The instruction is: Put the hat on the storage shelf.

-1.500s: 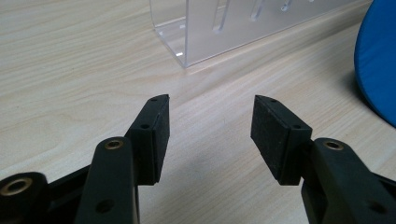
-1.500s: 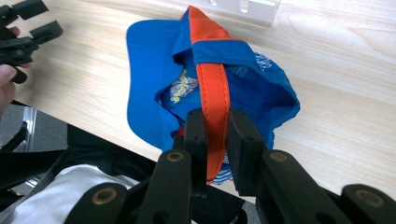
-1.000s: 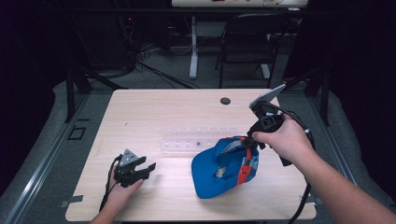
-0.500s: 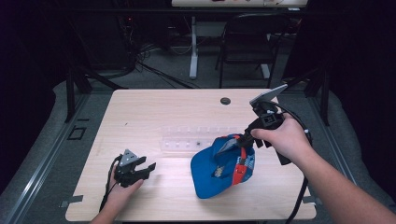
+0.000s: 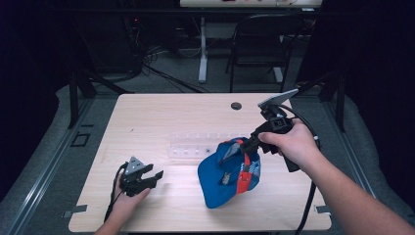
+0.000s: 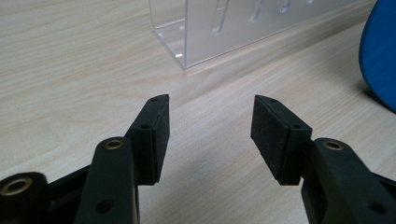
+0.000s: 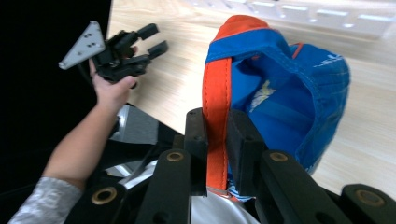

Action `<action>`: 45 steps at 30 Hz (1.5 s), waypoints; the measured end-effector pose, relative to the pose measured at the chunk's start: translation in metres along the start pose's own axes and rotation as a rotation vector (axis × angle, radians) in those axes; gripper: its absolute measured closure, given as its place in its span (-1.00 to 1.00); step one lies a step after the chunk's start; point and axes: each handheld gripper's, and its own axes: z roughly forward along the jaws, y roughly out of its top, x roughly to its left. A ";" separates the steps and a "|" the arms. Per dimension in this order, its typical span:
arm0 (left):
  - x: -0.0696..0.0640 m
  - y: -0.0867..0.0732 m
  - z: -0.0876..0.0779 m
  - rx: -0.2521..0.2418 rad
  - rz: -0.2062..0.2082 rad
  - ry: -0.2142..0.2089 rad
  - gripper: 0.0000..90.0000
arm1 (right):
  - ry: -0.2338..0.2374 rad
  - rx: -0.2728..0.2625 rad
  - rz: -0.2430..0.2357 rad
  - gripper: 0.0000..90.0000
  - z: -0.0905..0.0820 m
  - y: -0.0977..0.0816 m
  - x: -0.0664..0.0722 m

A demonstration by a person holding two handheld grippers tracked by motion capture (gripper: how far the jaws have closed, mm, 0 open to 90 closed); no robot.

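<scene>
A blue cap (image 5: 222, 181) with an orange band hangs tilted over the table's right half, its brim touching the wood. My right gripper (image 5: 241, 147) is shut on the cap's orange rim (image 7: 215, 116), seen between its jaws in the right gripper view. My left gripper (image 5: 151, 177) rests low near the front left of the table (image 5: 147, 122), open with nothing between its fingers (image 6: 154, 126). The same left gripper (image 7: 152, 39) appears far off in the right gripper view. The cap's blue edge (image 6: 378, 51) shows at the right of the left gripper view.
A clear acrylic rack (image 5: 195, 146) lies across the table's middle, just behind the cap; its corner (image 6: 201, 32) is close ahead of the left jaws. A small dark disc (image 5: 236, 105) sits near the far edge. Chairs and desk legs stand beyond the table.
The right gripper has lifted the cap a little and drawn it slightly left, tilting it more upright. The left gripper has stayed put.
</scene>
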 end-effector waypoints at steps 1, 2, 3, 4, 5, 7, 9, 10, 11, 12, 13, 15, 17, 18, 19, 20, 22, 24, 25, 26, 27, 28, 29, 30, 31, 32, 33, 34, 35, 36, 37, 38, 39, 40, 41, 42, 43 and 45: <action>0.000 0.000 0.000 0.000 0.000 0.000 0.06 | 0.010 0.011 -0.006 0.77 0.000 0.001 -0.001; 0.000 0.000 0.000 0.000 0.001 0.000 0.06 | 0.019 0.010 -0.003 0.77 0.001 0.001 -0.001; 0.000 0.000 0.000 0.000 0.000 -0.001 0.06 | 0.026 0.000 0.006 0.77 0.002 0.001 0.000; 0.000 0.000 0.000 0.000 0.000 0.000 0.06 | 0.041 -0.003 0.003 0.77 0.002 0.001 -0.001; 0.000 0.000 0.000 0.000 0.001 0.000 0.06 | 0.056 -0.003 0.008 0.77 0.003 0.001 -0.001; 0.000 0.000 0.000 0.000 0.000 -0.001 0.06 | 0.073 -0.002 0.009 0.77 0.003 0.001 -0.001; 0.000 0.000 0.000 0.000 0.000 -0.001 0.06 | 0.095 -0.004 0.017 0.77 0.004 0.001 -0.001; 0.000 0.000 0.000 -0.005 -0.001 0.001 0.06 | 0.102 -0.011 0.021 0.77 0.005 0.001 -0.001; 0.000 0.000 0.001 -0.005 -0.001 0.000 0.06 | 0.115 -0.006 0.017 0.77 0.006 0.001 -0.001; 0.000 0.000 0.001 -0.006 0.000 0.001 0.06 | 0.127 -0.005 0.020 0.77 0.006 0.001 -0.001; 0.000 0.000 0.000 -0.006 0.002 0.001 0.06 | 0.139 0.003 0.017 0.77 0.007 0.001 -0.002; 0.000 0.000 0.001 -0.005 0.003 0.001 0.06 | 0.158 0.001 0.024 0.77 0.009 0.001 -0.002; 0.000 0.000 0.001 -0.005 0.003 0.001 0.06 | 0.177 0.004 0.021 0.77 0.010 0.002 -0.002; 0.000 0.000 0.000 -0.006 0.004 0.001 0.06 | 0.186 -0.006 0.022 0.77 0.010 0.002 -0.001; 0.000 0.000 0.000 -0.007 0.003 0.000 0.06 | 0.192 -0.012 0.022 0.77 0.011 0.002 -0.001; 0.000 0.000 0.000 -0.007 0.004 -0.001 0.06 | 0.200 -0.012 0.022 0.77 0.011 0.002 0.000; 0.000 0.000 0.000 -0.006 0.007 -0.001 0.06 | 0.202 -0.006 0.016 0.77 0.010 0.003 0.001; -0.001 0.000 0.000 -0.006 0.008 -0.003 0.06 | 0.207 -0.009 0.016 0.77 0.009 0.004 0.003; -0.001 0.000 0.000 -0.006 0.009 -0.003 0.06 | 0.207 -0.007 0.012 0.77 0.008 0.004 0.003; -0.001 0.000 0.000 -0.005 0.008 -0.004 0.06 | 0.208 -0.027 0.022 0.77 0.009 0.005 0.005; -0.001 0.000 0.000 -0.004 0.008 -0.004 0.06 | 0.205 -0.018 0.014 0.77 0.007 0.006 0.005; -0.001 0.000 0.000 -0.004 0.009 -0.003 0.06 | 0.203 -0.024 0.019 0.77 0.006 0.007 0.006; -0.001 0.000 0.000 -0.005 0.009 -0.004 0.06 | 0.204 -0.035 0.023 0.77 0.005 0.007 0.007; -0.001 0.000 0.000 -0.005 0.007 -0.005 0.06 | 0.204 -0.033 0.019 0.77 0.003 0.008 0.008; -0.001 0.000 0.000 -0.005 0.007 -0.004 0.06 | 0.203 -0.027 0.014 0.77 0.000 0.008 0.008; -0.001 0.000 0.000 -0.005 0.006 -0.005 0.06 | 0.205 -0.032 0.012 0.77 -0.001 0.008 0.008; 0.000 0.000 0.000 -0.005 0.006 -0.005 0.06 | 0.205 -0.055 0.012 0.77 -0.003 0.008 0.009; -0.001 0.000 0.000 -0.004 0.007 -0.004 0.06 | 0.205 -0.054 0.009 0.77 -0.005 0.008 0.009; -0.001 0.000 0.000 -0.004 0.008 -0.005 0.06 | 0.201 -0.053 0.019 0.77 -0.007 0.009 0.009; -0.001 0.000 -0.001 0.004 0.012 -0.011 0.06 | 0.201 -0.056 0.022 0.77 -0.009 0.009 0.008; -0.001 0.000 0.000 -0.001 0.011 -0.008 0.06 | 0.203 -0.067 0.019 0.77 -0.011 0.009 0.007; -0.002 0.000 0.000 -0.002 0.009 -0.008 0.06 | 0.209 -0.067 0.016 0.77 -0.013 0.010 0.006; -0.002 0.000 0.000 -0.002 0.010 -0.009 0.06 | 0.217 -0.076 0.030 0.77 -0.015 0.010 0.006; -0.002 0.000 0.000 -0.001 0.011 -0.010 0.06 | 0.219 -0.074 0.038 0.77 -0.017 0.011 0.006; -0.003 0.000 0.000 0.002 0.011 -0.008 0.06 | 0.228 -0.081 0.023 0.77 -0.019 0.011 0.004; -0.003 0.000 0.000 0.003 0.014 -0.009 0.06 | 0.236 -0.094 0.028 0.77 -0.020 0.011 0.004; -0.003 0.000 0.000 0.003 0.015 -0.009 0.06 | 0.244 -0.105 0.031 0.77 -0.021 0.012 0.005; -0.003 0.000 0.001 0.002 0.016 -0.009 0.06 | 0.251 -0.117 0.036 0.77 -0.024 0.013 0.004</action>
